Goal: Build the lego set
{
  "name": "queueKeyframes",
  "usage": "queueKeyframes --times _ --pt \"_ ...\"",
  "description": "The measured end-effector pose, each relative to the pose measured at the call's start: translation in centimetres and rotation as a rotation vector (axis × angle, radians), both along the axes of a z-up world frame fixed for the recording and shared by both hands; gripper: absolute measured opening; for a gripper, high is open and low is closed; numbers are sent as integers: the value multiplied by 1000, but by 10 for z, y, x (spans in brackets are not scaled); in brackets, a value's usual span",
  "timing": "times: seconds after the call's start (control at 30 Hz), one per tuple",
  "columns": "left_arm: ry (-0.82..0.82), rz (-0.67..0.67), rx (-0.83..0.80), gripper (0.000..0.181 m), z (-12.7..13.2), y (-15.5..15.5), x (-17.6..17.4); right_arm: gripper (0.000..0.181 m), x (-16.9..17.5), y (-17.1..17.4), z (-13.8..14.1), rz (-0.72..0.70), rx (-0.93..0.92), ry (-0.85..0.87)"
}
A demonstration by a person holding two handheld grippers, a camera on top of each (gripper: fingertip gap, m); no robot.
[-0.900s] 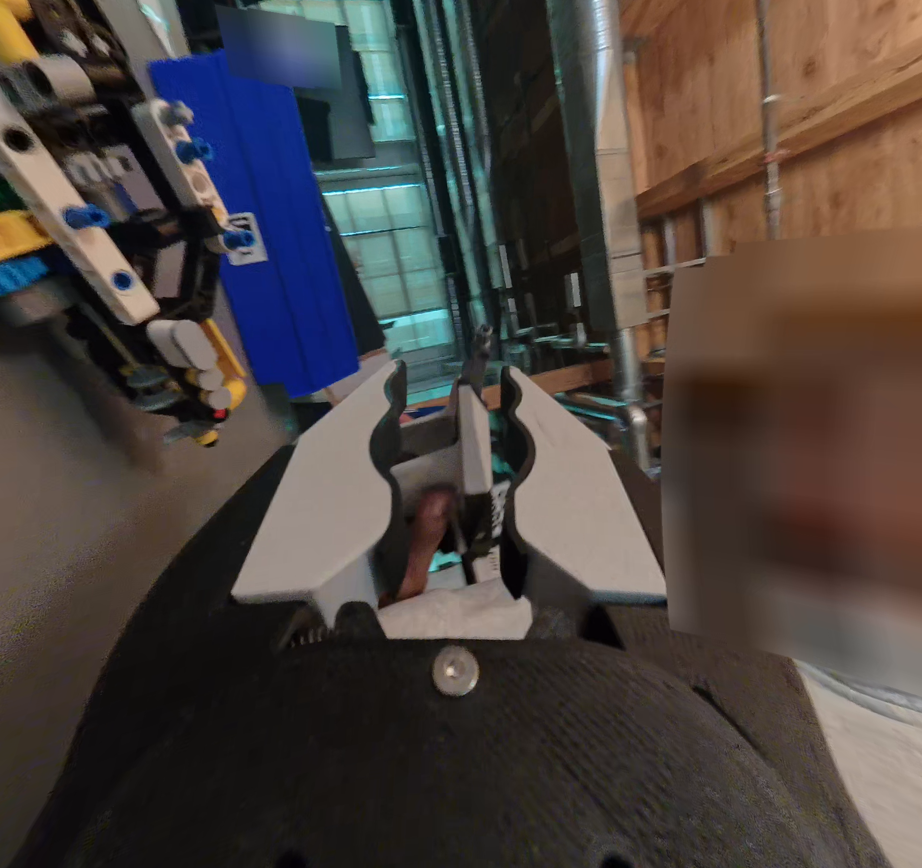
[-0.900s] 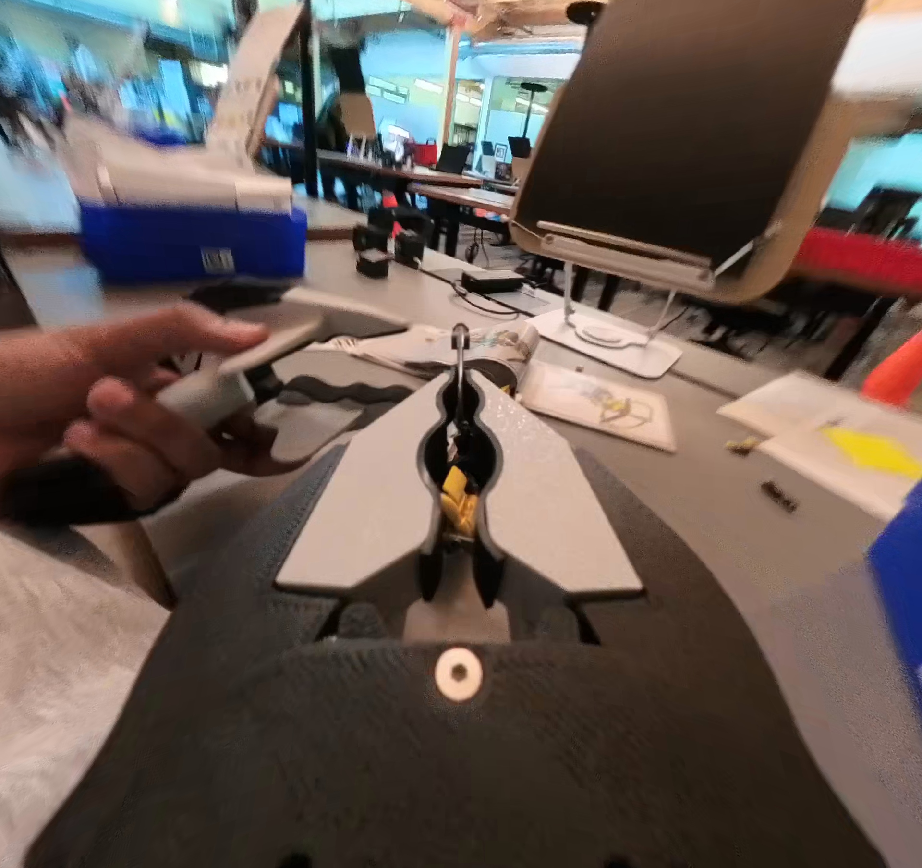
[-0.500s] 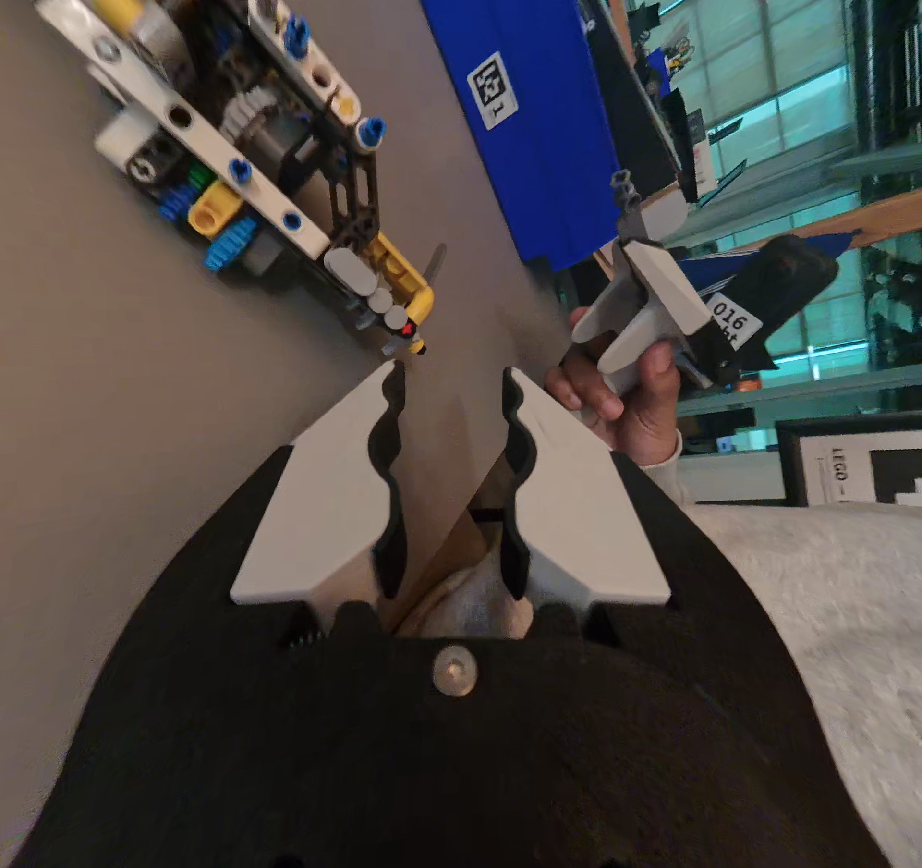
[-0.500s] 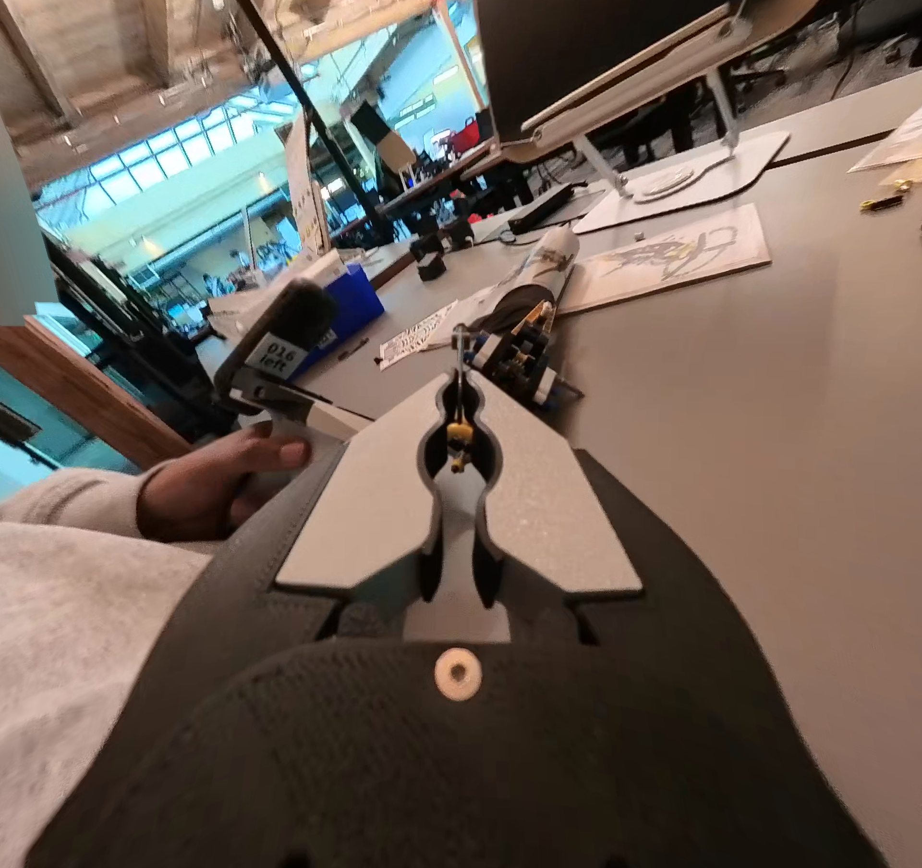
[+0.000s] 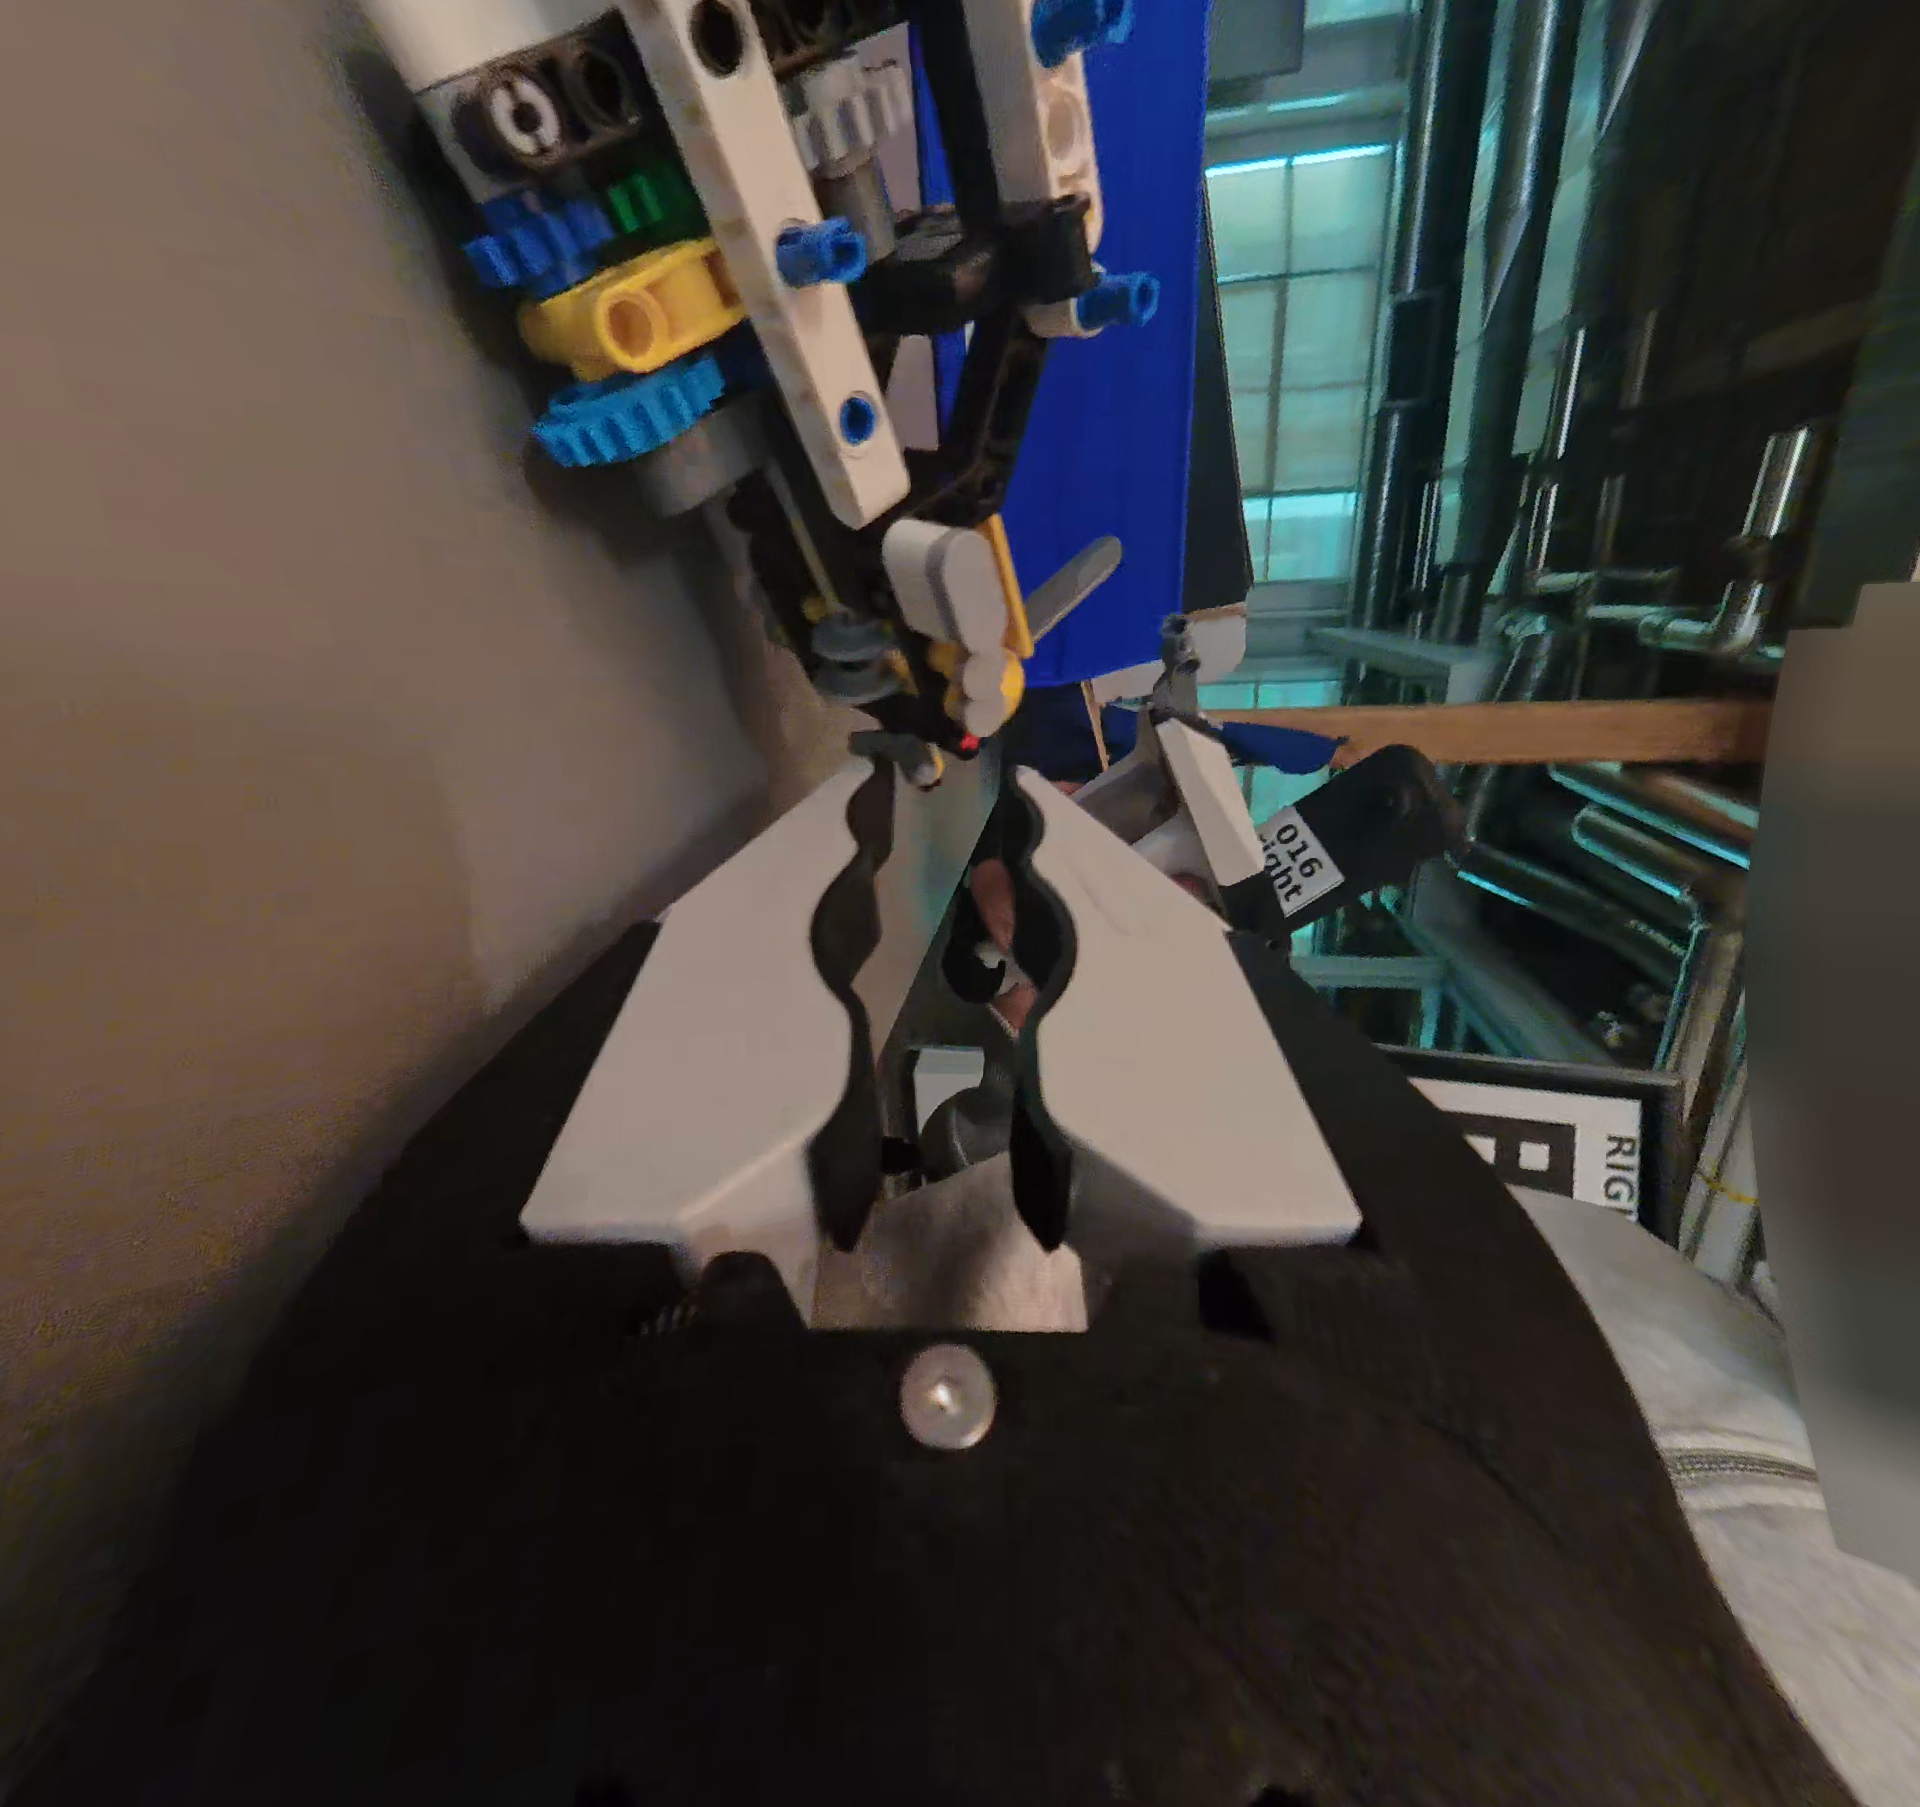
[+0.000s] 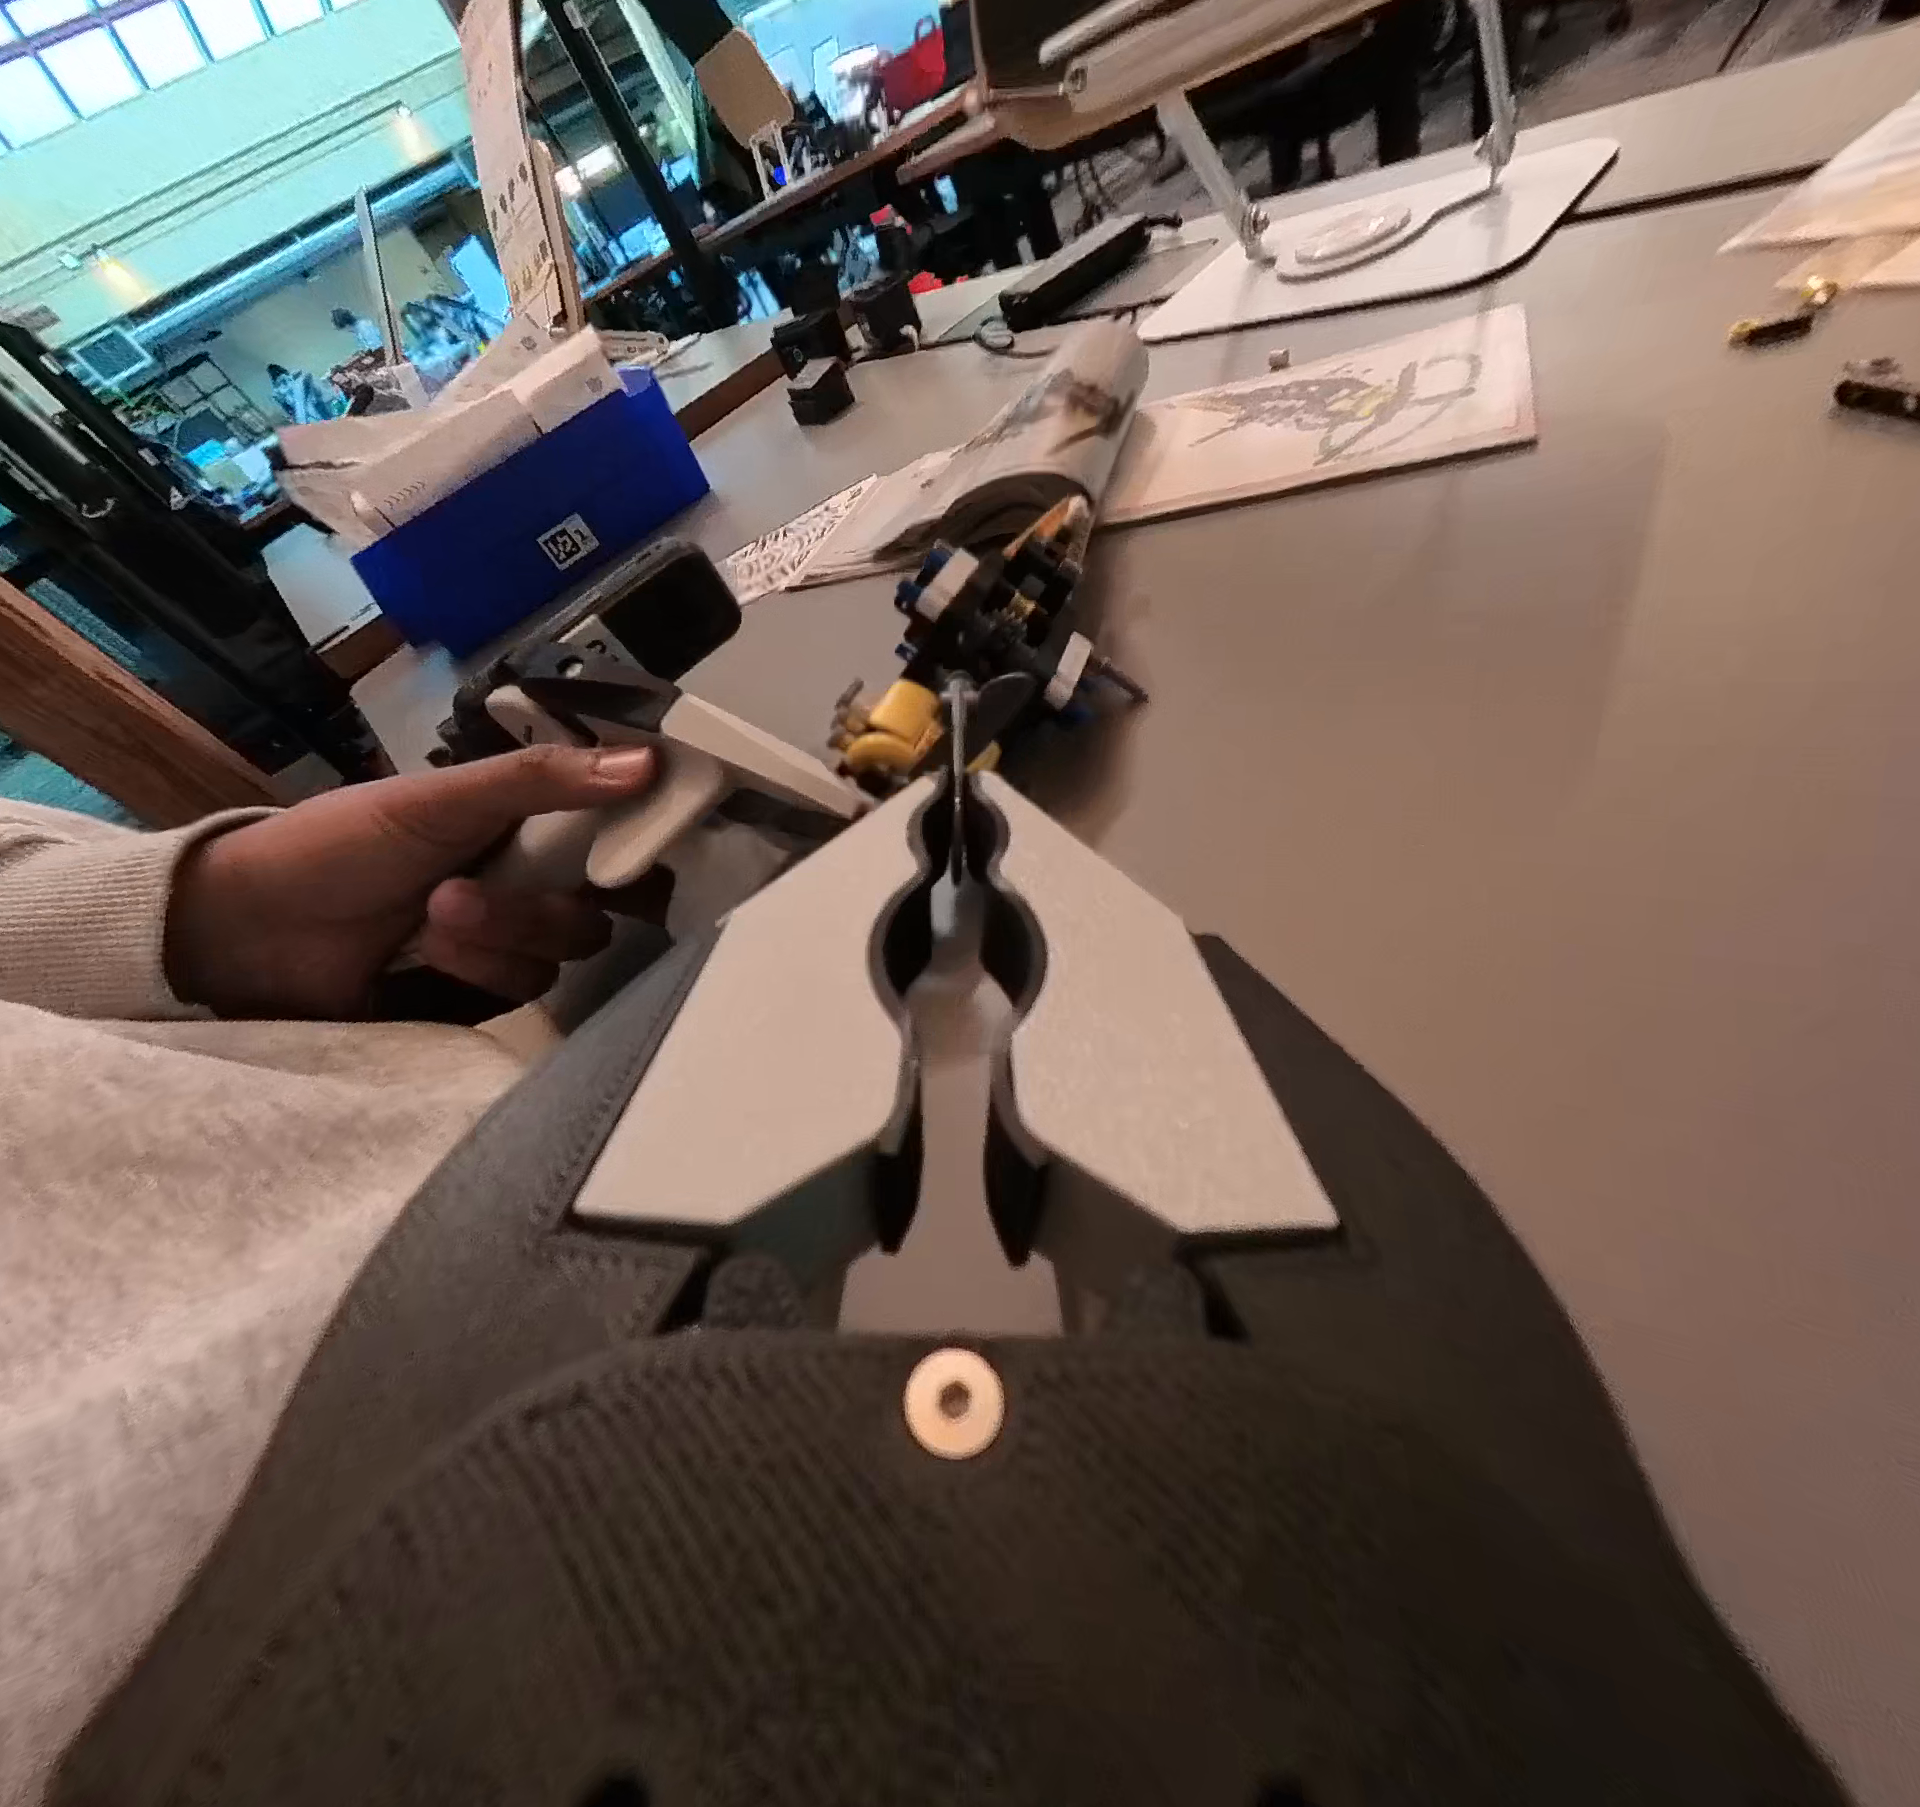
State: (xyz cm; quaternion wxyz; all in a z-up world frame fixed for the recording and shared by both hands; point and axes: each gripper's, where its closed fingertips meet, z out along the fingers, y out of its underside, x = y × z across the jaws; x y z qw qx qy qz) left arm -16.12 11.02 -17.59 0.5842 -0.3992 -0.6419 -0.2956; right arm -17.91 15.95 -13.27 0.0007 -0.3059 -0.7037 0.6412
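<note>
On the left of the grey table (image 6: 1558,770), the left gripper (image 5: 948,783) has closed in on the lego model (image 5: 727,303). 0.5 s ago its 2 fingers were spread wide and the model lay well ahead of them; now the gap is narrower, and the tips sit just beside the model's near end, where small yellow and white parts cluster. The jaws are part open and pinch nothing that I can see. My reading is that this gripper is arriving to steady the model, not yet gripping it.

Further right, the right gripper (image 6: 961,789) is pressed together on a thin grey piece (image 6: 958,718) that sticks out past its tips. 0.5 s ago the model was still some way ahead of it; now the piece's free end reaches the model's near end, close to a yellow round part (image 6: 902,713). Whether it touches is not clear. So the fitting step looks close, with the piece lined up for insertion.

The model lies flat on the table, its long axis running from near to far and slightly right, toward the open instruction booklet (image 6: 1330,401). The held piece points the same way, along the gripper's fingers.
</note>
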Motion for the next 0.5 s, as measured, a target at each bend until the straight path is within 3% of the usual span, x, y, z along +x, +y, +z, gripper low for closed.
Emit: queueKeyframes --times 0.1,0.3,0.5 --pt "-18 27 53 6 -1 -4 0 0 4 -3 -12 56 14 -64" --pt "-45 22 103 6 -3 -8 3 0 13 -14 -28 135 47 -158" --pt "-39 37 80 14 0 -14 5 0 7 -18 -48 57 192 -160"
